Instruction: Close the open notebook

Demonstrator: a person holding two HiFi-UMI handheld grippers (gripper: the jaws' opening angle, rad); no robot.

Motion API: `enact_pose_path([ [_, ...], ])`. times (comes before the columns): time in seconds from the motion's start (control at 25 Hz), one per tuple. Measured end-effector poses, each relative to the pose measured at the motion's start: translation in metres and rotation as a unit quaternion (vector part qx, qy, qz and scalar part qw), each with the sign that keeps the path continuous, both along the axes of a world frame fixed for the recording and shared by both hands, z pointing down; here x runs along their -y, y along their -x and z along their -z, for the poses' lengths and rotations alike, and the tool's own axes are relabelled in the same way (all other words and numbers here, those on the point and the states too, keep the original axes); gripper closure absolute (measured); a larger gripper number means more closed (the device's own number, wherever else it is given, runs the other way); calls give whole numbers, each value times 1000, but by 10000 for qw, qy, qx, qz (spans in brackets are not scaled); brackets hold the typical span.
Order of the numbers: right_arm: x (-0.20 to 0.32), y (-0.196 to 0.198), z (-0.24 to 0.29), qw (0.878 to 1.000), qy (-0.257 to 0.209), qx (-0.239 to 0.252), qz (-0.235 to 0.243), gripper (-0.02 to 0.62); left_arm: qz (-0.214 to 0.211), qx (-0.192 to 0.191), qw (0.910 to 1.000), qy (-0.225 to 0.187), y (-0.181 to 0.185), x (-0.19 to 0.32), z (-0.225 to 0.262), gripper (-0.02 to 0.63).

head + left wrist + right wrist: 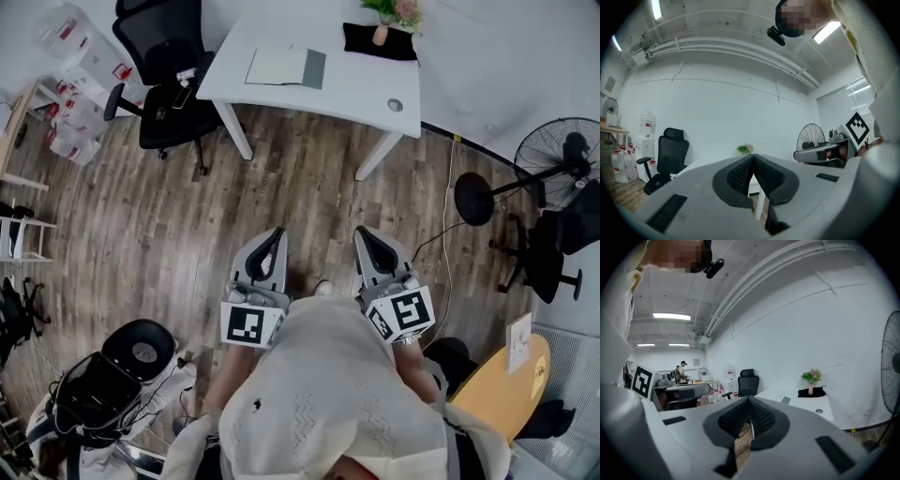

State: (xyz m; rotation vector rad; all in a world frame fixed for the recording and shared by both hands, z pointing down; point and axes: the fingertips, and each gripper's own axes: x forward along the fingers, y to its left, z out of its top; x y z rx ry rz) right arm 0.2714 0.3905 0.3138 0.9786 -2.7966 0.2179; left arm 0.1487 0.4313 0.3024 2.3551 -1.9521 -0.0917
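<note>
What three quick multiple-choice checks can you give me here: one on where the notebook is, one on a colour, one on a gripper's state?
1. Where does the notebook lie?
A. On the floor
B. On the white desk
C. On a shelf

2. What colour is the office chair beside the desk?
A. Red
B. White
C. Black

3. How do the left gripper jaws stand?
A. Shut, with nothing between them
B. Wide open
C. Shut on the notebook

Answers:
1. B, since the head view shows the notebook flat on the desk top, well away from both grippers.
2. C, since its back and seat are black.
3. A, since the left gripper view shows the two pads meeting, with only the room beyond them.
</note>
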Motion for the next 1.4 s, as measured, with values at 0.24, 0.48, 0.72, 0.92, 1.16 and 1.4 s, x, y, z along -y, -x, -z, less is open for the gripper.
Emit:
enact_pose_path([
  [0.24, 23, 47, 4, 10000, -88, -22, -22, 594, -41, 34, 10000, -75, 49, 26, 5, 594],
  [0.48, 39, 95, 3, 9999, -128, -22, -79, 594, -93, 96, 9997, -196, 97, 47, 9, 591],
  [0.72, 56, 125, -1, 9997, -71, -32, -218, 594, -235, 77, 9995, -173, 126, 66, 6, 504],
  [0.92, 70, 154, -5, 9997, -34, -95, -236, 594, -279, 37, 9995, -136, 154, 79, 0, 517],
  [1.16, 78, 181, -11, 9997, 27, -174, -193, 594, -171, -24, 9998, -59, 183, 86, -8, 517],
  [1.4, 84, 194, -13, 9996, 66, -227, -125, 594, -126, -193, 9997, -21, 195, 94, -14, 522],
])
